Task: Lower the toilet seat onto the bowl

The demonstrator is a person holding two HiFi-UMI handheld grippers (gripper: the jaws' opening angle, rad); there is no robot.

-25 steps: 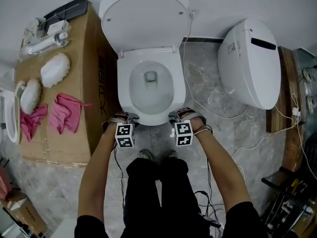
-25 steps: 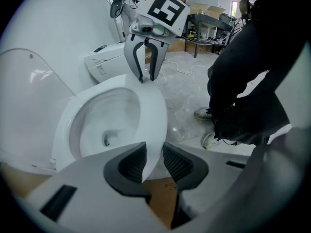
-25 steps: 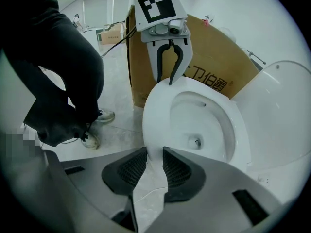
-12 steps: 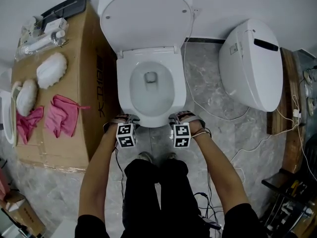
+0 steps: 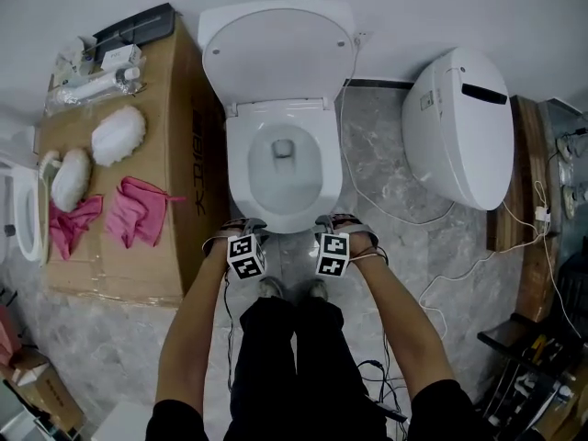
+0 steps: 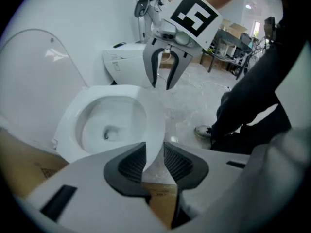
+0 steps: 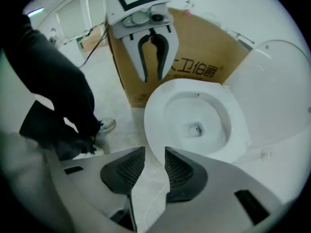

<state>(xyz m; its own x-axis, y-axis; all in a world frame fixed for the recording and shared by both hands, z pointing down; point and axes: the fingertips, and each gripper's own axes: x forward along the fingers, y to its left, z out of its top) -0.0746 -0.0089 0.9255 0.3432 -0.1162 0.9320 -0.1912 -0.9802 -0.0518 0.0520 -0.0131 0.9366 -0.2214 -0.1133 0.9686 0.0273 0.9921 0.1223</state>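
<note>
White oval plastic toilet seat [image 5: 283,214] lies flat on the white ceramic bowl [image 5: 285,177], glossy and even; solid white lid [image 5: 276,49] stands upright behind. Left gripper [image 6: 154,153] and right gripper [image 7: 154,161] flank its front edge, one each side to keep it level, I judge; both jaws just opening, released, pads off the rim showing between them

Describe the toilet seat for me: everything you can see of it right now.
The toilet seat is a glossy white oval ring, plastic-looking, lying flat on the bowl, hinged at the back below the upright lid. Its front edge lies just ahead of the left gripper and the right gripper; both jaws have just been opening and press nothing.
</note>
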